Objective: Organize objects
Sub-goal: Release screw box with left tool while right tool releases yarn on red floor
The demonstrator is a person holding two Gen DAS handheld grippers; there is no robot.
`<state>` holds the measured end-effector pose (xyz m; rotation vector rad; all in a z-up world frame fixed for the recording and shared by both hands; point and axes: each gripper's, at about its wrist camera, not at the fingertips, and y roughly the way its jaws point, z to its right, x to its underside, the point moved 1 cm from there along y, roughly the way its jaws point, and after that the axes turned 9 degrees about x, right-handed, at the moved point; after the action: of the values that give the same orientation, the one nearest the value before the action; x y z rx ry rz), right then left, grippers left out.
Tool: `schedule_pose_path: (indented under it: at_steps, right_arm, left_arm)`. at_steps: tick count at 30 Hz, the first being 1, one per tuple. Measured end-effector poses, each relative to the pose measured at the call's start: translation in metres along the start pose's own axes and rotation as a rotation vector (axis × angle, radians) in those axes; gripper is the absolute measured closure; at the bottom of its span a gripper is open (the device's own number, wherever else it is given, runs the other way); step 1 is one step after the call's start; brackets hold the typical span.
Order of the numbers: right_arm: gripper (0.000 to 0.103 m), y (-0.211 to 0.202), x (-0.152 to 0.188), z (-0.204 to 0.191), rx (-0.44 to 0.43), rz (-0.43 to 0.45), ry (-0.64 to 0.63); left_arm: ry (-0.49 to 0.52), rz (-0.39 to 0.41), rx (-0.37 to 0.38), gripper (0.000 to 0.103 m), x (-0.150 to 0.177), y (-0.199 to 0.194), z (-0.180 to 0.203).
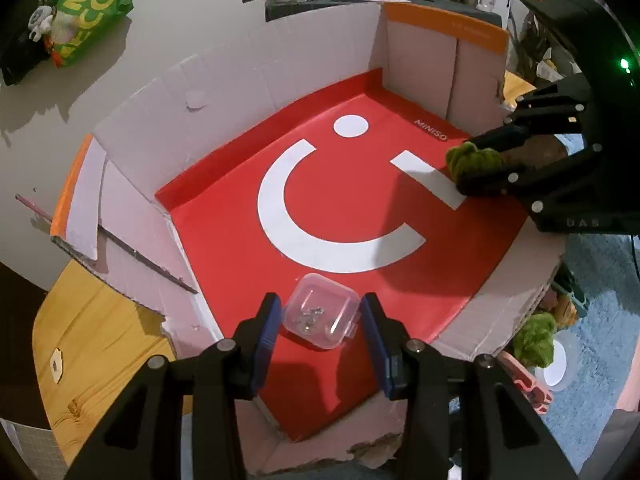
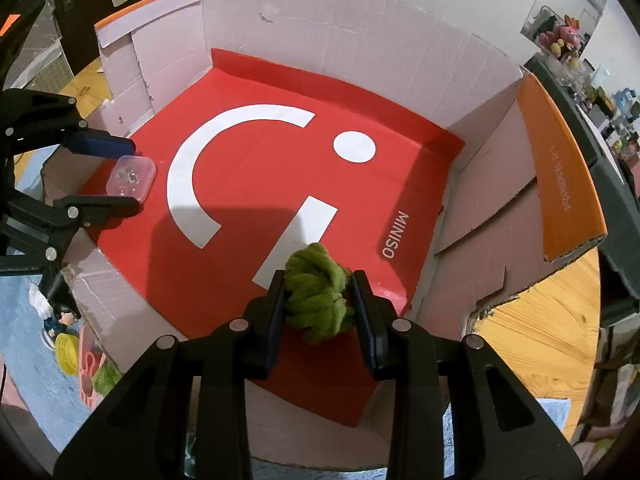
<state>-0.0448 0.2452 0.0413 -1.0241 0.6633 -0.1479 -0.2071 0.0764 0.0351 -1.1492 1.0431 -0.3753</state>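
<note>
Left tool (image 1: 320, 316): pointing steeply down into the cardboard box (image 1: 240, 76); its blue pads (image 1: 269, 320) are sitting on either side of a small clear plastic case (image 1: 320, 310), which is filling the gap between them; the pads look to be pinching the case, though contact on the right pad is hard to make out.
Clear case: lying between the left tool's fingers, just above the red bag (image 1: 340, 208) that is lining the box floor; small metal bits are showing through its lid; whether it is resting on the bag I cannot tell.
Right tool (image 2: 318, 300): also angling down into the box; its fingers are pressing in on a wad of green yarn (image 2: 316, 292), squeezing it from both sides.
Green yarn: sitting between the right tool's fingers, bulging out ahead of their tips, over the white stroke printed on the red bag.
Box: standing on a wooden bench (image 2: 540, 340); ahead of both tools its pale walls are rising, with an orange-edged flap (image 2: 560, 168) folding outward to the right of the right tool.
Tools to each other: well apart, at opposite sides of the box floor.
</note>
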Motion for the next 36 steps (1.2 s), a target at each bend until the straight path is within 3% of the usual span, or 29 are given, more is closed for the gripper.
schedule_pose_path:
  at_steps: [18, 20, 22, 23, 36]
  right_arm:
    - [0.071, 0.001, -0.001, 0.001, 0.012, -0.001, 0.002]
    - [0.069, 0.003, -0.003, 0.000, 0.014, -0.001, 0.004]
    - [0.049, 0.003, -0.003, -0.001, 0.015, -0.001, 0.005]
    - [0.047, 0.003, -0.002, 0.000, 0.015, 0.002, 0.003]
    - [0.047, -0.008, 0.001, -0.001, 0.007, 0.027, 0.001]
  left_arm:
    - [-0.017, 0.005, 0.022, 0.059, 0.005, -0.002, -0.003]
    - [-0.019, 0.006, 0.021, 0.057, 0.005, -0.002, -0.004]
    - [-0.019, 0.010, 0.022, 0.053, 0.005, -0.002, -0.004]
    - [-0.020, 0.012, 0.022, 0.051, 0.003, -0.001, -0.004]
    - [-0.034, 0.048, 0.028, 0.044, 0.001, -0.009, -0.001]
